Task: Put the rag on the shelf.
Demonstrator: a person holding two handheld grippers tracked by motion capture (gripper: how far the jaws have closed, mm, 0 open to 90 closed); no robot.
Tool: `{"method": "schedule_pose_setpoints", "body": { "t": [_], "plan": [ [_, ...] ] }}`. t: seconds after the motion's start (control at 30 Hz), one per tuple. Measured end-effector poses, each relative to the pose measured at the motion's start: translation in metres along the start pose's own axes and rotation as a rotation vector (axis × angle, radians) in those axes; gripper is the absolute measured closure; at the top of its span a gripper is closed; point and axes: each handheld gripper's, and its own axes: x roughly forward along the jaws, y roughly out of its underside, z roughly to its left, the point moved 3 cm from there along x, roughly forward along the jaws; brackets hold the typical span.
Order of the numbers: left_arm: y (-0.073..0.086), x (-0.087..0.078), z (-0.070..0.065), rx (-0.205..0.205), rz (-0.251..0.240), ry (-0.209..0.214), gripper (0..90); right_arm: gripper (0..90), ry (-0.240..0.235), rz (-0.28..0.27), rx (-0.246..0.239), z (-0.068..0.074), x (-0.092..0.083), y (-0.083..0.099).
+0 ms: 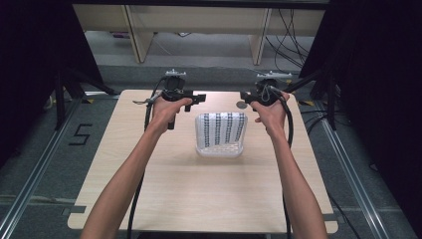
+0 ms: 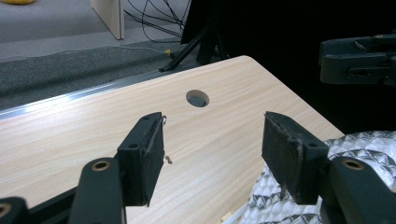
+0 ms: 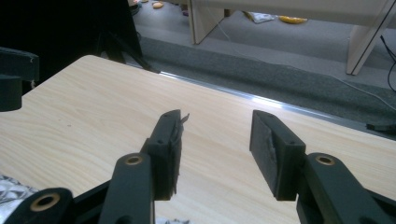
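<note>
A folded white cloth with rows of black pattern lies at the middle of the light wooden table. Both grippers hover over the table's far part, beyond the cloth's far corners. My left gripper points right with its jaws apart and nothing between them; its own view has its jaws wide over bare wood, with the cloth at the lower right. My right gripper points left, also open and holding nothing, with a corner of the cloth at the lower left.
A round cable hole sits in the table near the far right. Beyond the far edge are grey floor, wooden furniture legs, loose cables and black stands. Dark curtains flank both sides.
</note>
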Motion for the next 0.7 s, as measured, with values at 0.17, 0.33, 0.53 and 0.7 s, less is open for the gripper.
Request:
{"method": "schedule_pose_setpoints", "body": {
  "t": [0.17,0.33,0.53,0.7],
  "plan": [
    [0.003,-0.007,0.003,-0.005,-0.007,0.002,38.0,53.0,-0.013,-0.006,-0.016,0.004,-0.006,-0.001],
    [0.006,-0.013,-0.002,0.014,0.003,0.008,37.4,51.1,-0.021,-0.012,-0.029,0.008,-0.011,-0.002],
    [0.009,-0.021,-0.006,0.049,0.003,0.007,36.8,47.1,-0.036,-0.013,-0.011,0.014,-0.017,-0.003],
    [0.013,-0.027,-0.009,0.054,0.0,0.015,36.1,43.8,-0.044,-0.016,-0.039,0.013,-0.021,-0.003]
  ]
}}
